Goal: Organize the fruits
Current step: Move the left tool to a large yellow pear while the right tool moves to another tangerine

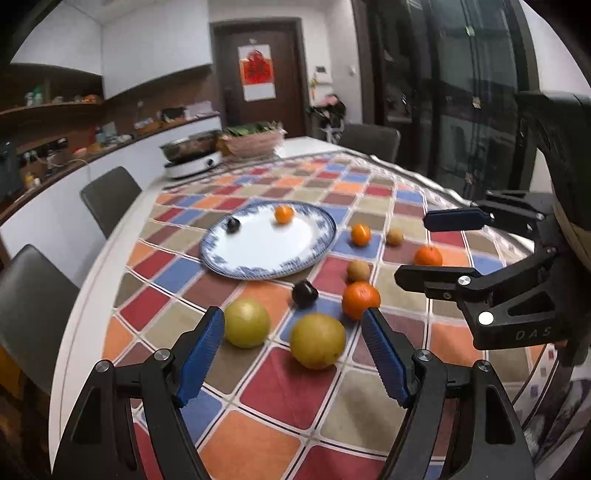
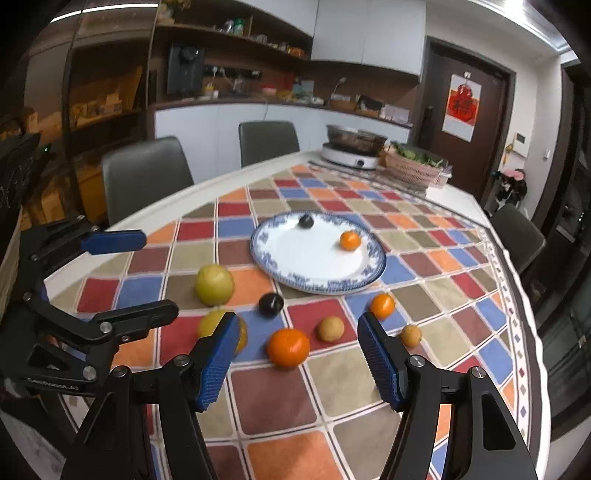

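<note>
Both tools open and empty above fruit scattered on the checkered surface.

Left tool (image 1: 291, 354), pads apart, frames two yellow fruits (image 1: 317, 340); right tool (image 2: 297, 354), likewise parted, frames a large orange (image 2: 288, 347). Beyond: a dark plum (image 2: 270, 304), two brown fruits (image 2: 331, 328), small oranges (image 2: 382, 305). Farther, the plate (image 2: 295, 275) holds one plum (image 2: 306, 221) and one orange (image 2: 349, 240).

A home kitchen-diner. A dining table (image 2: 369, 387) with chairs (image 2: 146, 173) faces a cluttered counter (image 2: 240, 105), wall shelves (image 2: 229, 37) and cupboards (image 2: 369, 33).
</note>
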`<state>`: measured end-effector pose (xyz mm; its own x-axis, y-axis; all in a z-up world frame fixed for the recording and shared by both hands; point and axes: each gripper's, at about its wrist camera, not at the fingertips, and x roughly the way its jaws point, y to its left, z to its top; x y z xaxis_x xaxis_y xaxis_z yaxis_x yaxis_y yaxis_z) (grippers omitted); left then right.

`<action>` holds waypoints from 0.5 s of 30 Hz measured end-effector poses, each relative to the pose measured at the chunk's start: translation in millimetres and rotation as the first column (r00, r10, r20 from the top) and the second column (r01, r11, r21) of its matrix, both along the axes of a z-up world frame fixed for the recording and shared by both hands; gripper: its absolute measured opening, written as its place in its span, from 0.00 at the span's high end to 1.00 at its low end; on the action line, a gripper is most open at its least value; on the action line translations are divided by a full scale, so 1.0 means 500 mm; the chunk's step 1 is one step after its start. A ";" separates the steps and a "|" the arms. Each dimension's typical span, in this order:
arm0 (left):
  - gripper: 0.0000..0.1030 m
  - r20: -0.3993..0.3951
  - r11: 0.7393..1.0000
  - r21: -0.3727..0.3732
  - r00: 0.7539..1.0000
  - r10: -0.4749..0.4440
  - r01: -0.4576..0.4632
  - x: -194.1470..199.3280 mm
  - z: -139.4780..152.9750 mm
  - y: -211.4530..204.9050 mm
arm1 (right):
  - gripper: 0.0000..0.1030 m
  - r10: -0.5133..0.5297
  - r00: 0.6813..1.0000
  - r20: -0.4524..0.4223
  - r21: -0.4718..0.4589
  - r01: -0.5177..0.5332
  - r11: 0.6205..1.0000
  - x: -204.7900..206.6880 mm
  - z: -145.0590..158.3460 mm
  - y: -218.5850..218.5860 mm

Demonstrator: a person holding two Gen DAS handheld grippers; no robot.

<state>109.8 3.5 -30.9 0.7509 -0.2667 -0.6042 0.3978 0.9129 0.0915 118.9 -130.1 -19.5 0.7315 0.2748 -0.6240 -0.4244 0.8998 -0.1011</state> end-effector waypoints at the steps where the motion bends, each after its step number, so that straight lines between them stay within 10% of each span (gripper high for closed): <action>1: 0.26 -0.005 1.000 0.009 1.000 -0.007 0.007 0.001 -0.005 -0.003 | 0.35 0.005 1.000 -0.014 -0.003 -0.005 1.000 0.006 -0.008 0.000; 15: 0.32 -0.101 0.990 0.078 0.989 -0.111 0.119 0.051 -0.083 -0.037 | 0.36 0.112 0.984 -0.140 -0.069 -0.123 0.990 0.056 -0.099 0.014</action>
<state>135.1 -15.2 -72.3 0.6553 -0.2935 -0.6960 0.5106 0.8512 0.1218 146.7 -122.9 -68.8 0.6042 0.3015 -0.7376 -0.5413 0.8346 -0.1022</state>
